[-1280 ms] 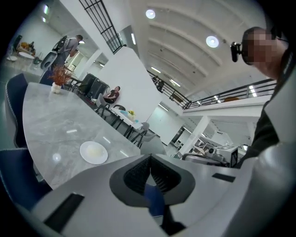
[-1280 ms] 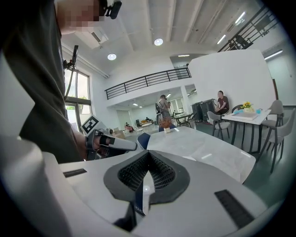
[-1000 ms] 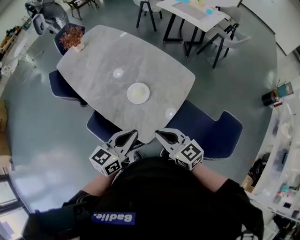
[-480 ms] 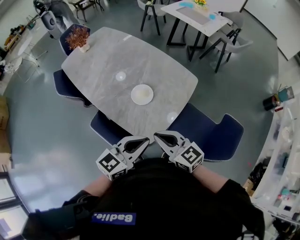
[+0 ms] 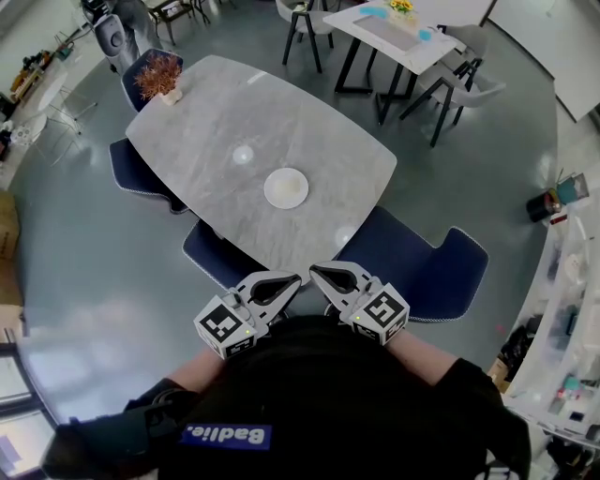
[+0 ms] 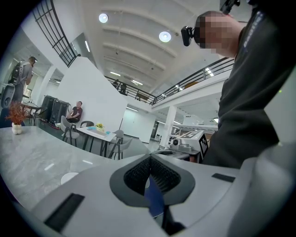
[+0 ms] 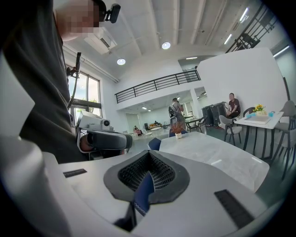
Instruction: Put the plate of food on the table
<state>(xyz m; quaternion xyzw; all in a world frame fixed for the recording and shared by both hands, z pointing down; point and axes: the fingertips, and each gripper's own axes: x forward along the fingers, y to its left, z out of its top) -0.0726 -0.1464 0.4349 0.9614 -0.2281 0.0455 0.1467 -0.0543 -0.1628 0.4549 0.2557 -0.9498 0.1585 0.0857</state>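
Observation:
A white plate [image 5: 285, 188] with pale food rests on the grey marble table [image 5: 206, 122], near the middle of its near half. In the left gripper view the plate [image 6: 69, 177] shows as a small white oval on the tabletop. Both grippers hover close to the person's chest, just short of the table's near edge. My left gripper [image 5: 292, 278] is shut with nothing in it, its pads meeting [image 6: 149, 160]. My right gripper [image 5: 316, 272] is likewise shut and empty [image 7: 148, 158]. Their tips nearly touch each other.
Dark blue chairs [image 5: 422, 258] stand around the table, one directly below the grippers. A small potted plant [image 5: 156, 74] sits at the table's far end. A white table with chairs [image 5: 398, 28] stands further back. Shelving [image 5: 567, 309] lines the right side. People are in the background [image 7: 232, 105].
My left gripper has swung rightward and closer to the right gripper's tip. The right gripper has barely moved. The plate stays put on the table.

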